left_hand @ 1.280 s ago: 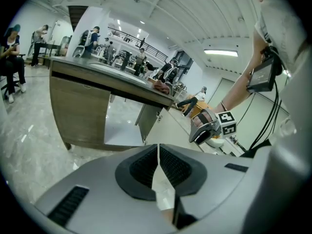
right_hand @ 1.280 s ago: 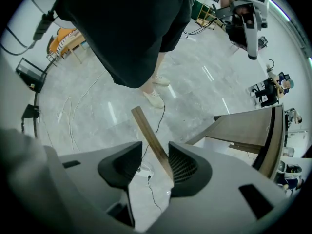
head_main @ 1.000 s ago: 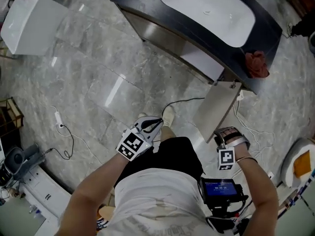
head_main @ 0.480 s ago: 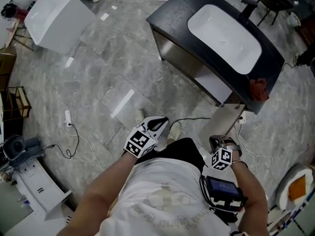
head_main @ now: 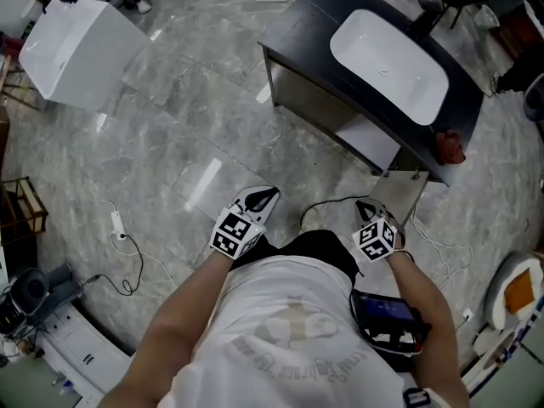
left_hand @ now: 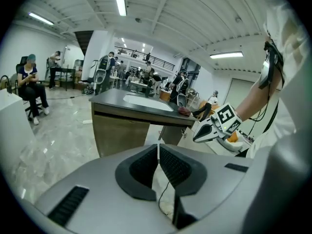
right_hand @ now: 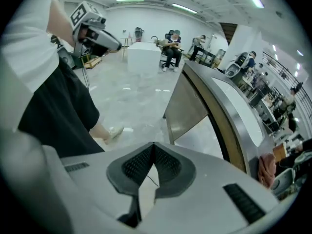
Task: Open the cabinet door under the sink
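Note:
The sink cabinet [head_main: 316,102] has a dark top and a white basin [head_main: 388,54]. Its door [head_main: 401,190] stands swung out at the right end, and the inside shows pale. In the right gripper view the door [right_hand: 186,106] hangs open ahead of my right gripper [right_hand: 153,145], which is shut on nothing. In the head view my right gripper [head_main: 366,207] is just left of the door's free edge, apart from it. My left gripper [head_main: 264,196] is shut and empty, held over the floor in front of the cabinet [left_hand: 120,135].
A red cloth [head_main: 449,145] lies on the countertop's right end. A black cable [head_main: 333,202] runs over the floor by the person's foot. A white box [head_main: 78,48] stands at the far left. People sit and stand in the background.
Both grippers have drawn back from the door toward the person's body and risen. The right gripper has rolled and now sits left of the door edge. The cabinet looks farther away.

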Available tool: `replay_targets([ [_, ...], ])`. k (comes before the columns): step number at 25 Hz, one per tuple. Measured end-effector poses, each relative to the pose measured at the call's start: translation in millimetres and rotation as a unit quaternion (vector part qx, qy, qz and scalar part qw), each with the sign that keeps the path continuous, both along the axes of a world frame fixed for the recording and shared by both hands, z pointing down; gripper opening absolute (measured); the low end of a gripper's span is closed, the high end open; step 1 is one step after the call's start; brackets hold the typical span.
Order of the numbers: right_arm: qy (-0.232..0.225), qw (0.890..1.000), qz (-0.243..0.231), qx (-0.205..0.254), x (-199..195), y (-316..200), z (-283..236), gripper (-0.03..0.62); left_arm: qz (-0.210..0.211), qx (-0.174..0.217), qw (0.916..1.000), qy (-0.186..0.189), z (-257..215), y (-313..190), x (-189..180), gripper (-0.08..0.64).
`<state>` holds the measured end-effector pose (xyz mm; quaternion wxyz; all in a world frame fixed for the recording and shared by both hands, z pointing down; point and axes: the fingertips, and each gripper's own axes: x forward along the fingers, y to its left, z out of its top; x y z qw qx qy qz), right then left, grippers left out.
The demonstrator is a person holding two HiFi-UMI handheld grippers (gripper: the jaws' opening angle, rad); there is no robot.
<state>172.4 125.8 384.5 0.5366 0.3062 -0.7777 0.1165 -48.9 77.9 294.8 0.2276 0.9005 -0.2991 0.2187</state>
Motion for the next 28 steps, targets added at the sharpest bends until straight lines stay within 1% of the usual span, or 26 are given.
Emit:
replay_targets([
  [5,-0.007,0.997,0.069,0.016,-46.2,-25.4,-16.8,0.012,0.040,-0.001,0.9991,0.016,-3.7,-34.8,-43.1,0.021],
  [9,-0.017,0.989,0.140,0.034,-73.7,-41.7,-25.9,0.012,0.072,-0.005,0.9970,0.029,-4.6,-51.1,-67.4,0.021],
  [11,-0.023,0.982,0.181,0.049,-80.2,-51.7,-29.3,0.014,0.083,-0.012,0.9958,0.034,-1.3,-55.6,-74.6,0.021],
  [14,-0.037,0.968,0.238,0.075,-84.4,-64.0,-31.1,0.014,0.102,-0.021,0.9939,0.036,6.8,-57.8,-79.0,0.021],
  [18,-0.085,0.946,0.298,0.093,-86.5,-78.8,-25.3,0.014,0.107,-0.033,0.9930,0.037,16.5,-62.4,-77.3,0.021],
  [21,-0.101,0.936,0.323,0.095,-81.6,-90.6,-17.0,0.014,0.107,-0.043,0.9927,0.036,24.5,-67.0,-71.4,0.021],
  [24,-0.104,0.933,0.331,0.096,-73.4,-103.6,-3.9,0.012,0.106,-0.052,0.9925,0.032,33.7,-73.1,-61.9,0.021],
  [28,-0.121,0.929,0.336,0.095,-57.6,-127.6,19.9,0.014,0.096,-0.059,0.9932,0.029,48.2,-90.2,-43.5,0.021],
])
